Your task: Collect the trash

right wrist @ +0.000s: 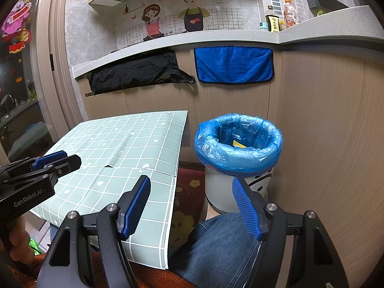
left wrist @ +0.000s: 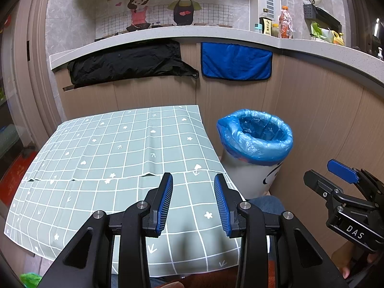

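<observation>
Both grippers being held over table [left wrist: 100, 144], jaws apart, empty: left gripper [left wrist: 193, 201], right gripper [right wrist: 192, 206]. Bin [right wrist: 237, 144] at one o'clock; yellow scrap [right wrist: 238, 144] inside. Risk: no loose trash being seen, liner rim being snagged.

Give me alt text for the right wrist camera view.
An open, empty right claw hovers over a green grid-patterned tablecloth, beside a white trash bin lined with a blue plastic bag holding something yellow. The left claw shows at left.
</observation>
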Demonstrator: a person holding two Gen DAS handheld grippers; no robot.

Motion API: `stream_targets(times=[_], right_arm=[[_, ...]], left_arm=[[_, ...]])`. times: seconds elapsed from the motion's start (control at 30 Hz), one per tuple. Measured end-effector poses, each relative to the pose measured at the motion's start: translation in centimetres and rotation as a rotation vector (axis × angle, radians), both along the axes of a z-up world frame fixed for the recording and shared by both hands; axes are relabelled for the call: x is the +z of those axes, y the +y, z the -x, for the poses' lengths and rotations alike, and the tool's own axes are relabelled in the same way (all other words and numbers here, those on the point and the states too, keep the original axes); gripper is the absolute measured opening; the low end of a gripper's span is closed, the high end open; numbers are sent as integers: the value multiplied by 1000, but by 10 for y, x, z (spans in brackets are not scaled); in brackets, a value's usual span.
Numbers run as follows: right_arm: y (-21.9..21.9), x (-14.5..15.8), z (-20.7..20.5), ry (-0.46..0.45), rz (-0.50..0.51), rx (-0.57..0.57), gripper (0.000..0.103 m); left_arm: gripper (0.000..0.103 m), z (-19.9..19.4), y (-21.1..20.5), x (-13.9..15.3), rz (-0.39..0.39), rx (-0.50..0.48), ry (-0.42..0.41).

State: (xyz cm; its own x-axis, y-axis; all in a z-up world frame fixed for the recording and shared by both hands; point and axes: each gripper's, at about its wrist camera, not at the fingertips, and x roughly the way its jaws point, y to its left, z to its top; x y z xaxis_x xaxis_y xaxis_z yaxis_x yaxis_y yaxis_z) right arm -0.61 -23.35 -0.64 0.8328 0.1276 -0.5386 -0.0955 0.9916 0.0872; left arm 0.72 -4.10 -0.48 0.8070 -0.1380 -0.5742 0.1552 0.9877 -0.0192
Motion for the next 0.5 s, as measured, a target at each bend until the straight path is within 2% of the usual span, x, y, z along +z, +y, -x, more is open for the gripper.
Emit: stream_targets(times=[0.5], right_arm=[[-4, 2, 0, -8, 3, -7, 68]], left_arm=[[37, 0, -1, 1, 0, -5, 1]])
